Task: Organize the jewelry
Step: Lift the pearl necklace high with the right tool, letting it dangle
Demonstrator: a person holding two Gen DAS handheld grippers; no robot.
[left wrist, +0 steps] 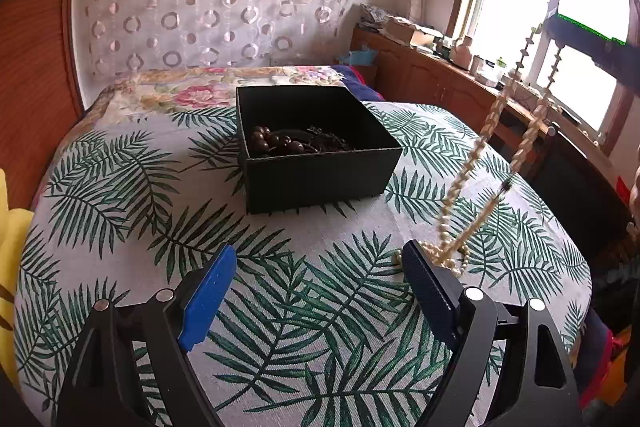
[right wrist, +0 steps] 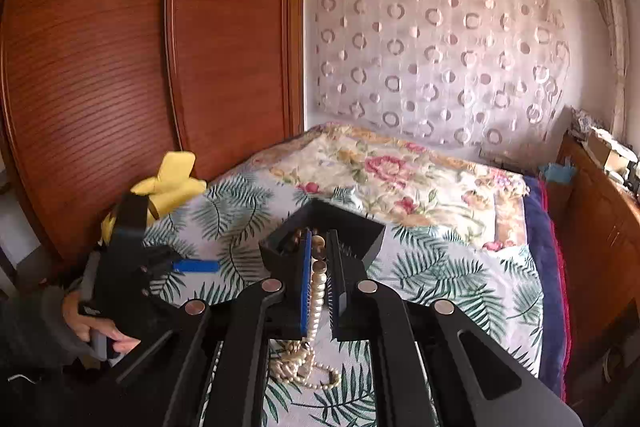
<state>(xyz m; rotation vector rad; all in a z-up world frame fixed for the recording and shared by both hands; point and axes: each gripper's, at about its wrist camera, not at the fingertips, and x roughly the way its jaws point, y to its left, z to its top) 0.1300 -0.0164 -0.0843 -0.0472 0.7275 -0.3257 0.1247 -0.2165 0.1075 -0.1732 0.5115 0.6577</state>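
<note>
- At the far left we see a yellow cushion (right wrist: 172, 179) against the wooden wardrobe (right wrist: 120, 67), at the edge of the bed.
- Our left gripper (left wrist: 320, 287) hovers low over the palm-leaf bedspread (left wrist: 280, 247), its jaws spread wide apart with nothing between them; in the right wrist view a hand (right wrist: 92, 323) holds its handle at the near left.
- Beyond it, near the middle of the bed, sits the black box (left wrist: 320, 175), open at the top, with dark brown wooden beads (left wrist: 276, 143) and a thin dark chain lying inside.
- To the right, the pearl necklace (left wrist: 464, 183) hangs in two strands that rise up and to the right; its lower end lies piled on the bedspread just beside the left gripper's right finger.
- Our right gripper (right wrist: 322, 251) is closed on the pearl necklace (right wrist: 318, 291), the strand running between its pads, with the loose end heaped on the bedspread below it.
- At the far right stand a wooden cabinet (left wrist: 432, 79) and a bright window (left wrist: 520, 7).
</note>
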